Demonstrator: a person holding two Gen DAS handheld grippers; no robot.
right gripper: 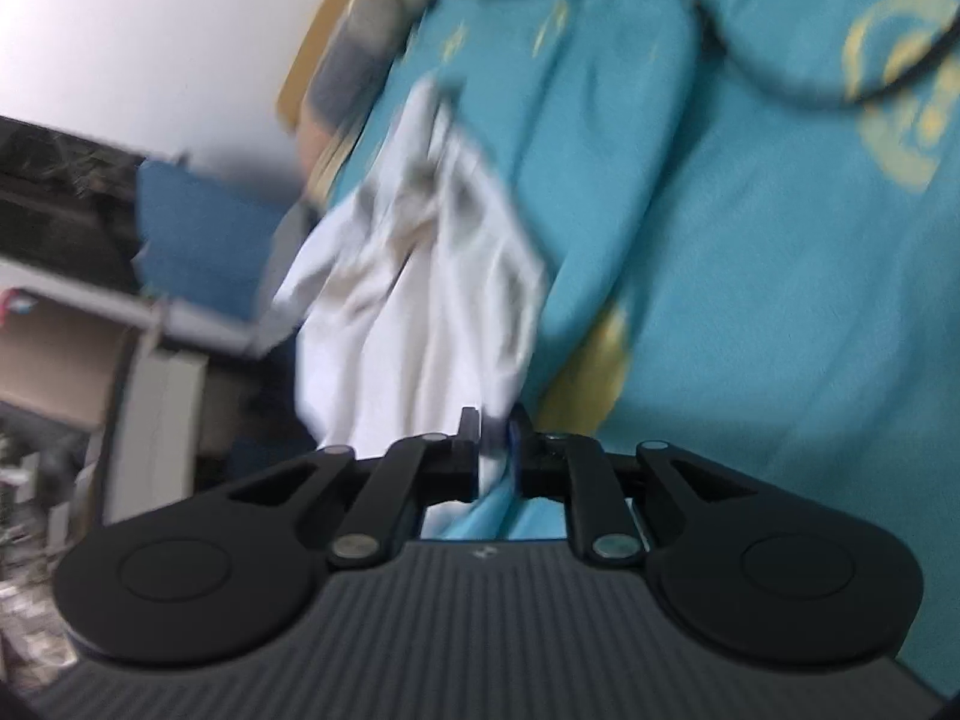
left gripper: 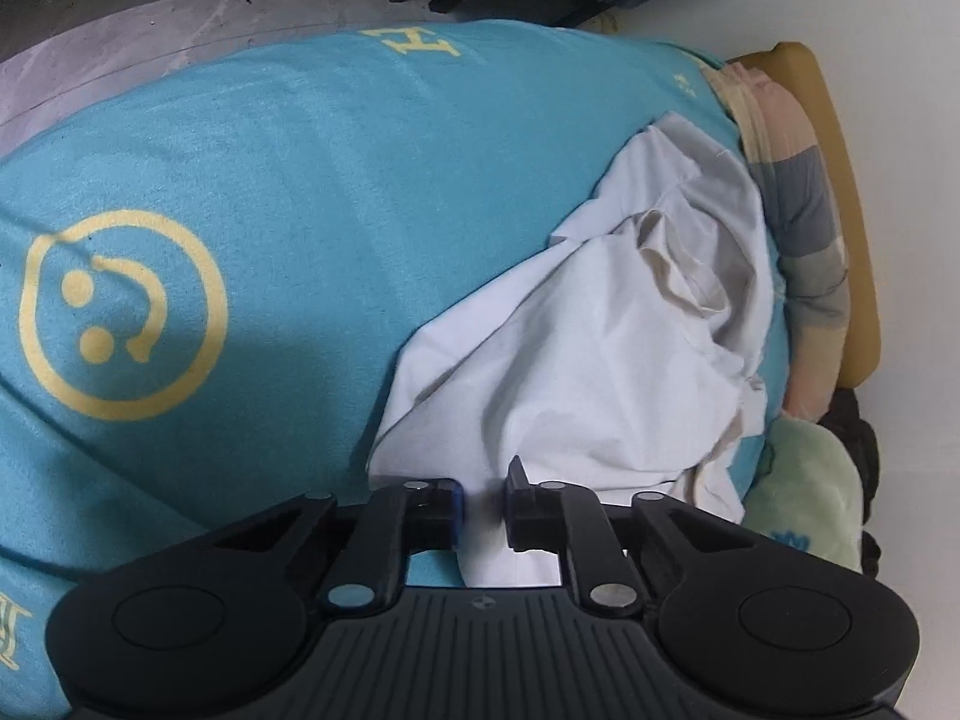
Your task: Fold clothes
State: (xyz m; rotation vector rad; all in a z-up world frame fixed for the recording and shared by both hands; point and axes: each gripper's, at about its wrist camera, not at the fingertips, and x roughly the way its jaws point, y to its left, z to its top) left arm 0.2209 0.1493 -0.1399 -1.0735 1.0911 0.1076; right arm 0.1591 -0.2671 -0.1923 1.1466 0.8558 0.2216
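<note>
The crumpled white cotton garment lies in a heap on a turquoise fleece blanket with yellow smiley prints, and both grippers have a bit of it: the left gripper is nearly closed with a white edge pinched between its fingers, the right gripper clamped on another bunched edge. The right wrist view is pretty smeared, so folds there are hard to read. A striped grey-and-peach cloth sits along the blanket's far edge, partly tucked under the garment.

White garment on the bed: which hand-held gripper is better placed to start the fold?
Probably the left hand-held gripper: it pinches a flat edge of the white garment. The right hand-held gripper grips a bunched corner.
</note>
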